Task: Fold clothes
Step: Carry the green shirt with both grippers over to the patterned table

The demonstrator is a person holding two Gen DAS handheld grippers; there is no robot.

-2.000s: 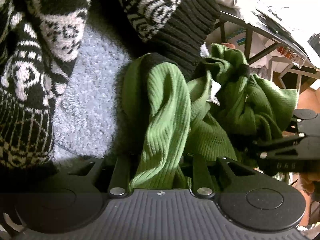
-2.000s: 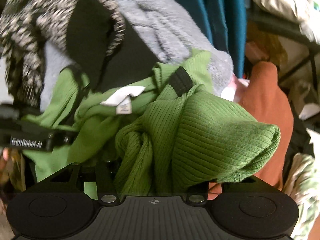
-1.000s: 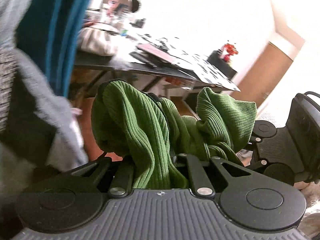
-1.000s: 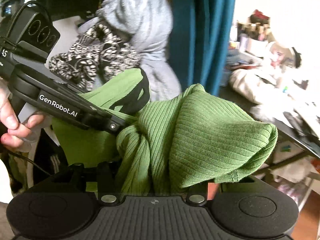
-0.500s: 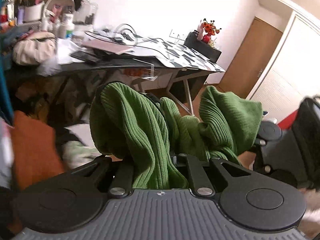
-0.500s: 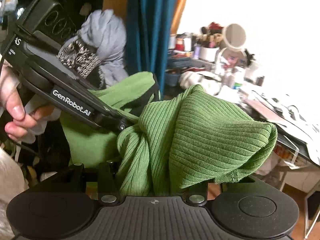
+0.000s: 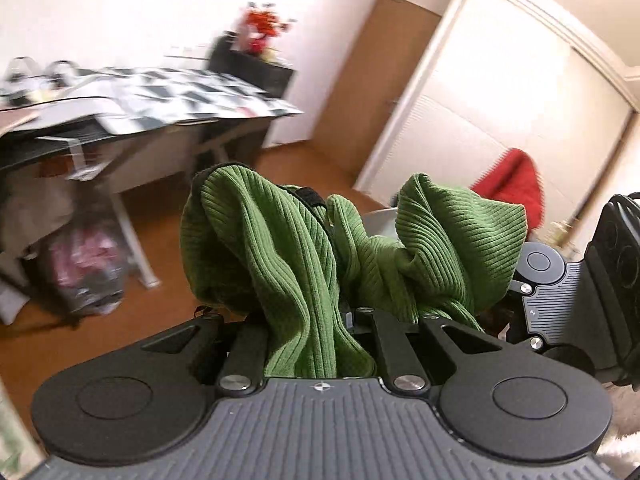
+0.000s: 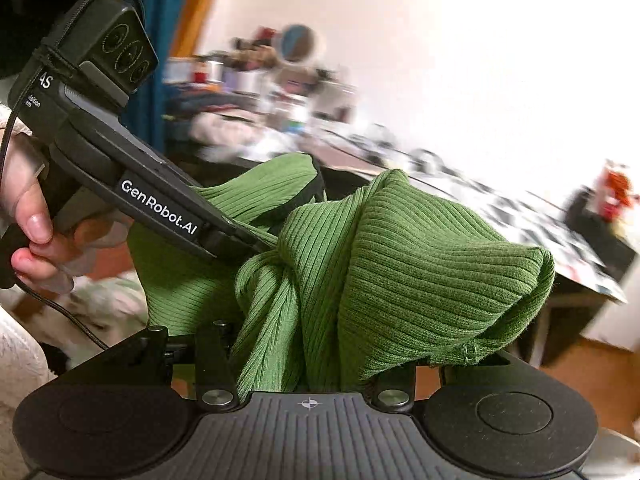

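Two grippers share one load: the left gripper (image 7: pixel 320 320) is clamped nearly closed on a bunched fold of the green ribbed garment (image 7: pixel 280 248), and the right gripper (image 8: pixel 308 344) is closed on a thicker wad of the same cloth, its jaws held partway apart by the bulk. Garment is airborne, bunched between the two grippers, with no part of it resting on anything visible. A hand (image 8: pixel 32 220) holds the left gripper's handle in the right wrist view. Judged step: carrying the garment to a place where it can be laid out. To do it well, keep both grips firm, draw the grippers apart so the cloth hangs flat instead of knotted, find a hem or shoulder line before lowering, and set it down without dragging loose ends. Black trim (image 7: pixel 310 196) shows at the top of the bunch, possibly a collar or strap; too crumpled to tell. Room: cluttered surface (image 7: pixel 132 92) with patterned sheets on top, a bag of clothes (image 7: pixel 88 268) on the floor beneath it, wooden door (image 7: pixel 376 76), white wardrobe panels (image 7: pixel 500 92), a red item (image 7: pixel 516 184) at right, teal curtain (image 8: pixel 160 8). Background is motion-blurred.
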